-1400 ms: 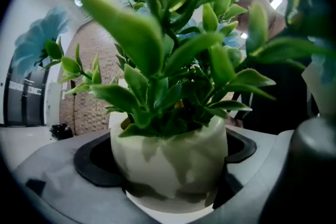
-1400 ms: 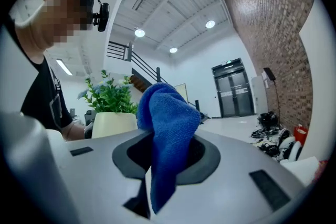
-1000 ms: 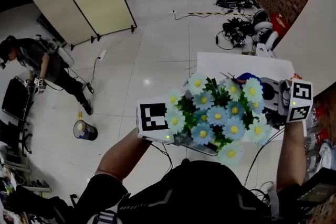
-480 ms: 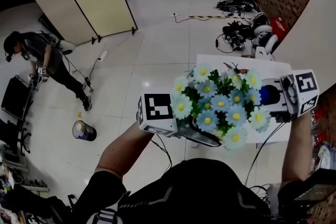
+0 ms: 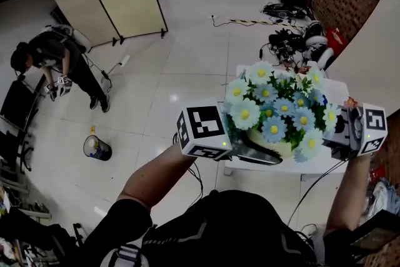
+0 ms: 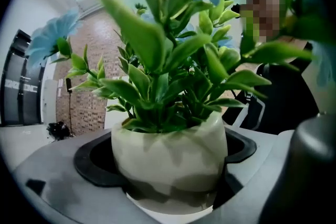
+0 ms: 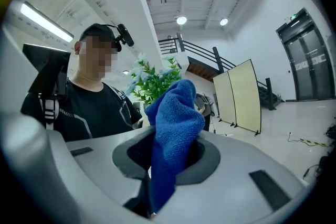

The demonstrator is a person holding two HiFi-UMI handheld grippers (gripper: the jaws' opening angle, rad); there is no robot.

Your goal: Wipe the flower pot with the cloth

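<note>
- Flower pot (image 6: 168,160), cream and filled with blue daisies (image 5: 275,106), is clamped between the left tool's (image 5: 250,154) jaws and held up over the white desk (image 5: 245,74).
- Blue cloth (image 7: 176,118) is pinched in the right tool (image 7: 168,165), near the daisies.

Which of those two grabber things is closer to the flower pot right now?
Left. The left gripper has its fingers clasped around the flower pot. The right gripper is off to the right of the flowers, holding the blue cloth.
</note>
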